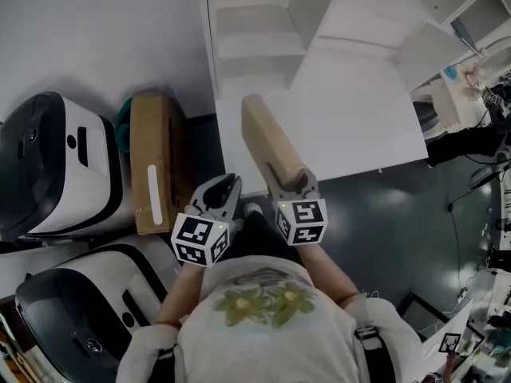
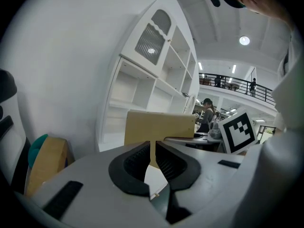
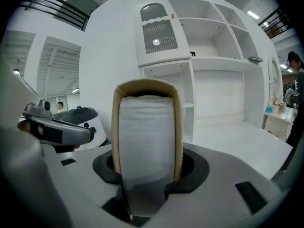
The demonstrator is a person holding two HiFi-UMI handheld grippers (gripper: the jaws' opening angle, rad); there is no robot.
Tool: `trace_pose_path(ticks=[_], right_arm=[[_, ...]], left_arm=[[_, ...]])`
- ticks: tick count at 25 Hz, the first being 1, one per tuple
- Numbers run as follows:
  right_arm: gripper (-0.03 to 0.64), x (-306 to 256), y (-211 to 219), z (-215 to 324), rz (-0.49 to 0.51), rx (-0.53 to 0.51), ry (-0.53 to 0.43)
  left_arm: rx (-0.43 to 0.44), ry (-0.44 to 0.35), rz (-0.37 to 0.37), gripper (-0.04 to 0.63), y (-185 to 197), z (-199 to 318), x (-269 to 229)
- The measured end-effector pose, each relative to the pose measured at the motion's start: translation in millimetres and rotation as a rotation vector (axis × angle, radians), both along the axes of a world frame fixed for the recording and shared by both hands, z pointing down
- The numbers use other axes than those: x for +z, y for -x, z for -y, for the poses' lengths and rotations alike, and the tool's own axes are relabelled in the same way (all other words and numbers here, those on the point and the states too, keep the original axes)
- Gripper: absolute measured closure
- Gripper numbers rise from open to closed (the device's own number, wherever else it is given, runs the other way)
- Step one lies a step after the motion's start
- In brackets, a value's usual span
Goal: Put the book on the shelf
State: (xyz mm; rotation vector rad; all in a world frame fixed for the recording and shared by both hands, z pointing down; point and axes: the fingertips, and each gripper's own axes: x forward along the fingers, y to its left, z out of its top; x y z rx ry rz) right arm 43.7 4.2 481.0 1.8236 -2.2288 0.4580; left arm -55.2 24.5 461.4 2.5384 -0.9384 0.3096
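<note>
In the head view my right gripper [image 1: 292,185] is shut on a thick tan book [image 1: 270,144], which points away from me over the white desk [image 1: 359,110] toward the white shelf unit [image 1: 259,34]. The right gripper view has the book [image 3: 147,127] upright between the jaws of the right gripper [image 3: 148,167], white page edges facing the camera, with the shelf unit [image 3: 213,56] behind it. My left gripper [image 1: 227,188] hovers just left of the book, shut and empty. From the left gripper [image 2: 153,163] I see the book [image 2: 159,127] side-on and the shelf unit [image 2: 147,89].
A tan box [image 1: 156,162] with a teal thing behind it stands against the wall, left of the shelf. Two black-and-white machines [image 1: 52,162] sit at the far left. Dark floor lies right of the desk. People stand far off in the left gripper view.
</note>
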Motion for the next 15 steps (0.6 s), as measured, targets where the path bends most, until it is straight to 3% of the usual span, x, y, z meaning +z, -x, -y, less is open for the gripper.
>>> trace_pose_path(ticks=[5, 15], right_arm=[[0.386, 10.9, -2.9, 32.0, 0.004, -0.015, 0.030], [0.387, 28.0, -8.9, 106.3, 0.000, -0.061, 0.059]], left_arm=[[-0.016, 0.026, 0.014, 0.538, -6.1, 25.9, 5.2], [-0.087, 0.005, 0.029, 0.538, -6.8, 86.7, -3.8]])
